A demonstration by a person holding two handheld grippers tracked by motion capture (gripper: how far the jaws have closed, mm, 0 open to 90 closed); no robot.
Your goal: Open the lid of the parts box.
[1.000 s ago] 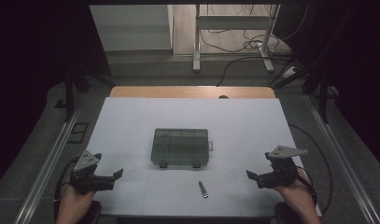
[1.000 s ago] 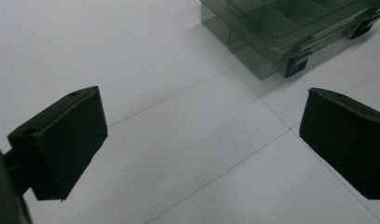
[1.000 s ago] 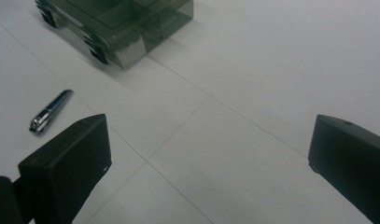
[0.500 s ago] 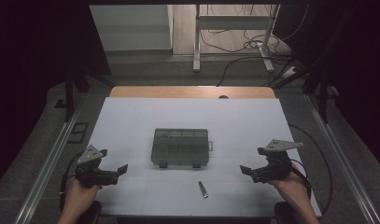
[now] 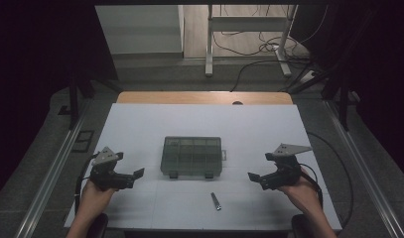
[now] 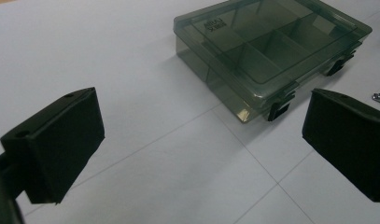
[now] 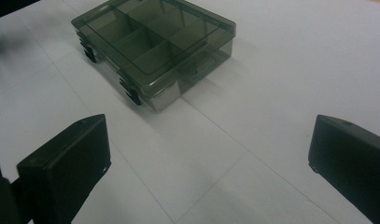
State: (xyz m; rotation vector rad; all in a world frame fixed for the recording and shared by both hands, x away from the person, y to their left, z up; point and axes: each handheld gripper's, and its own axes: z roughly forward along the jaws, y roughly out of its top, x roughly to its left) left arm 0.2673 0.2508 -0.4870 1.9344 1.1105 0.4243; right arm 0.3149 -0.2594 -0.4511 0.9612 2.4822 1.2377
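Between my two grippers sits the smoky compartment box [image 5: 192, 156], lid closed, both black latches facing me. My left gripper [image 5: 132, 177] hovers off the box's left side, jaws spread wide and empty, near but not touching it. My right gripper [image 5: 255, 177] mirrors it on the other side, equally wide open, holding nothing. Just ahead of the right gripper, toward the left one, a small metal piece [image 5: 216, 201] lies on the white table [image 5: 140, 124].

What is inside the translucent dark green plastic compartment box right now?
Through the shut lid of the translucent dark green plastic compartment box, the divided compartments facing the gripper views look empty. Tint and glare hide the compartment floors farthest from the cameras.
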